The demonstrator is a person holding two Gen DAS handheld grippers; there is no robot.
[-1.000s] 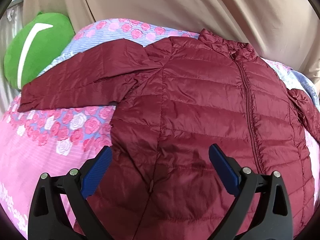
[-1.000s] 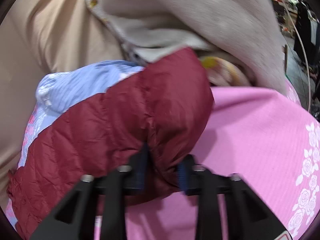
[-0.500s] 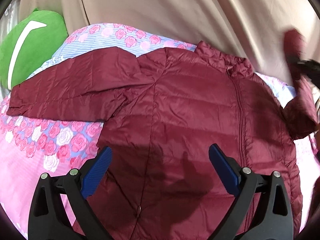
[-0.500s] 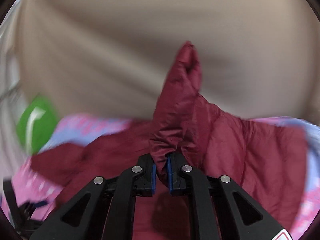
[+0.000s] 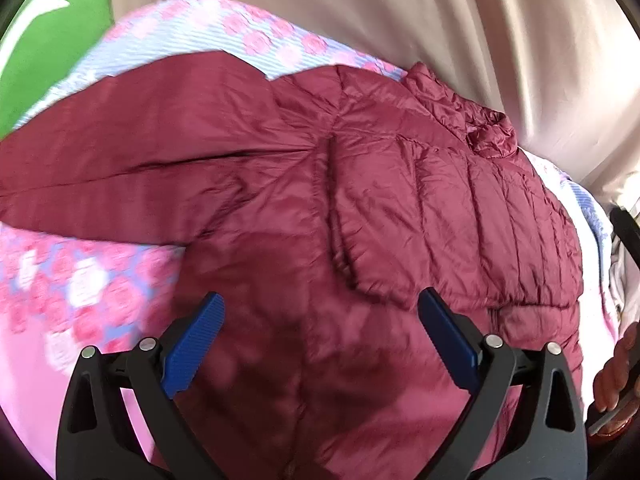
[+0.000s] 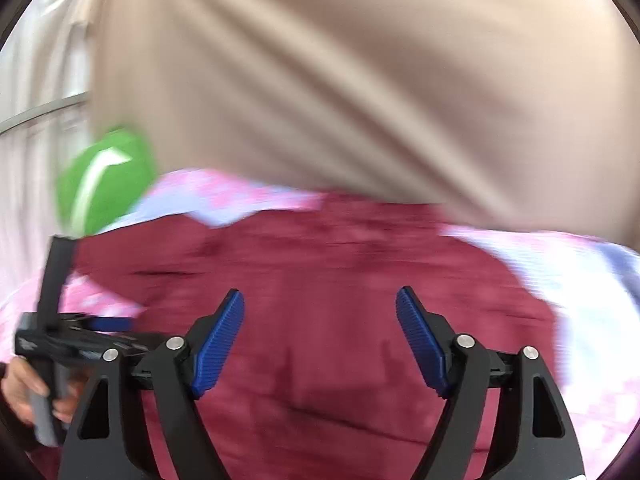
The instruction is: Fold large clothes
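A dark red quilted puffer jacket (image 5: 280,208) lies front up on the floral bedspread. Its right sleeve (image 5: 460,216) is folded across the chest, cuff near the middle; the left sleeve (image 5: 120,140) stretches out to the left. My left gripper (image 5: 320,332) hovers open over the jacket's lower front, nothing between its blue pads. In the blurred right wrist view, my right gripper (image 6: 320,332) is opening above the jacket (image 6: 320,280), with nothing between its pads. The left gripper (image 6: 80,340) and the hand holding it show at the left edge there.
A pink and blue rose-print bedspread (image 5: 80,288) covers the bed. A green cushion (image 5: 48,40) sits at the back left. A beige curtain (image 5: 400,12) hangs behind the bed. A person's hand (image 5: 616,376) shows at the right edge.
The right gripper carried the right sleeve over onto the chest and let it go; its jaws went from shut to open. The left gripper shifted to the right, over the jacket.
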